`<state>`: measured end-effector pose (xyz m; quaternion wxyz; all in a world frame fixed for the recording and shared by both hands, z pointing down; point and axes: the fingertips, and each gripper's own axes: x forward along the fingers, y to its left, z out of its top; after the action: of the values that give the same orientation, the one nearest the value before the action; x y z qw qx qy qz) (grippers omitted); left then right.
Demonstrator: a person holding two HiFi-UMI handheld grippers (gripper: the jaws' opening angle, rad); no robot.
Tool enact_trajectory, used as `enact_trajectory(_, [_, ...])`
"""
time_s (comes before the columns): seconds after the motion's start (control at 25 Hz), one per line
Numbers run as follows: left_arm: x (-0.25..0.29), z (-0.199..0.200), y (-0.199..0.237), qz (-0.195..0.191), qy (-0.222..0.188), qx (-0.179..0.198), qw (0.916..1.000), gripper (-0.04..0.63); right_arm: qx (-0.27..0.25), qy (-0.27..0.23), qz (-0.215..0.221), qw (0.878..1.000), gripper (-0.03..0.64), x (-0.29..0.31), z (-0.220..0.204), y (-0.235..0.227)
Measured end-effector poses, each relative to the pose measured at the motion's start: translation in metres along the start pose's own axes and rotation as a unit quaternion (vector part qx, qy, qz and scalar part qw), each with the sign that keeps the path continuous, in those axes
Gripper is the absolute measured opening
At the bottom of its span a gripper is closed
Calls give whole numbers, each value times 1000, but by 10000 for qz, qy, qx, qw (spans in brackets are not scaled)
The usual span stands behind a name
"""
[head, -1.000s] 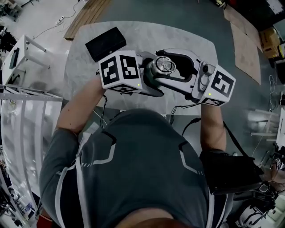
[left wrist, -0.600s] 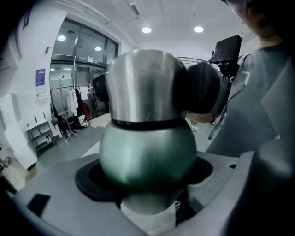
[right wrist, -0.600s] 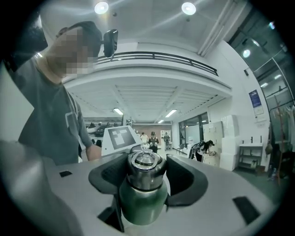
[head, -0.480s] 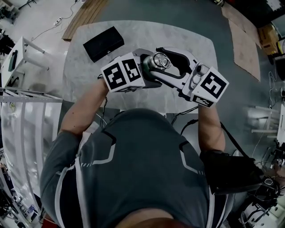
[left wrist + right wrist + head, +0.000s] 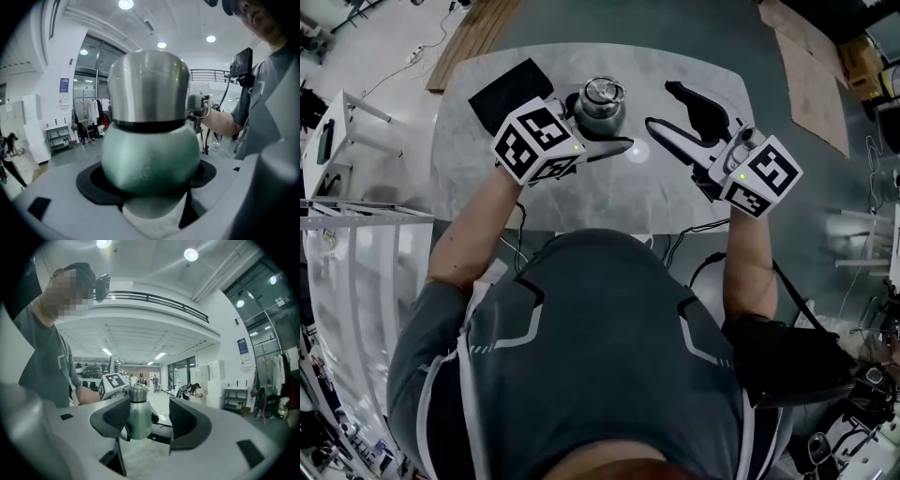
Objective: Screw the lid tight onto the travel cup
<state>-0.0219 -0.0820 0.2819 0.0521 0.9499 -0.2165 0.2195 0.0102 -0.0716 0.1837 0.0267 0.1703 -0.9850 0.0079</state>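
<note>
The travel cup (image 5: 600, 105), green-bodied with a steel lid screwed on top, stands upright toward the back of the white table (image 5: 675, 202). My left gripper (image 5: 602, 136) reaches in from the left and is shut on the cup's green body; in the left gripper view the cup (image 5: 150, 140) fills the space between the black pads. My right gripper (image 5: 682, 122) is off to the cup's right, its jaws opening with nothing between them. The right gripper view shows the cup (image 5: 139, 416) some way ahead, beyond the spread jaws.
A black box (image 5: 502, 94) lies at the table's back left, just behind the left gripper's marker cube (image 5: 530, 142). A white rack (image 5: 337, 122) stands to the table's left. Wooden boards (image 5: 483, 33) and cardboard sheets (image 5: 811, 94) lie on the floor beyond.
The left gripper carried the cup away from the person toward the table's back. The right gripper let go of the lid and drew off to the right.
</note>
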Motion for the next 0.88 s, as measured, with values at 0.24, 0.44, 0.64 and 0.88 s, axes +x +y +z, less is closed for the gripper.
enact_trajectory(0.24, [11,0,33,532,-272,-125,9981,397,281,272,-1225,9917,134,-27,-23,-57])
enact_trajectory(0.44, [19,-16,55,848,-265,51,9960,397,299,379,-1906,9805,52,-45,-43,-86])
enact_trajectory(0.64, [56,-40,96,1056,-254,-252,9938,397,356,654,-2258,9713,37,-53,-85,-121])
enact_trajectory(0.88, [85,-66,119,1121,-262,-432,9924,397,635,706,-2807,9551,37,-66,-116,-151])
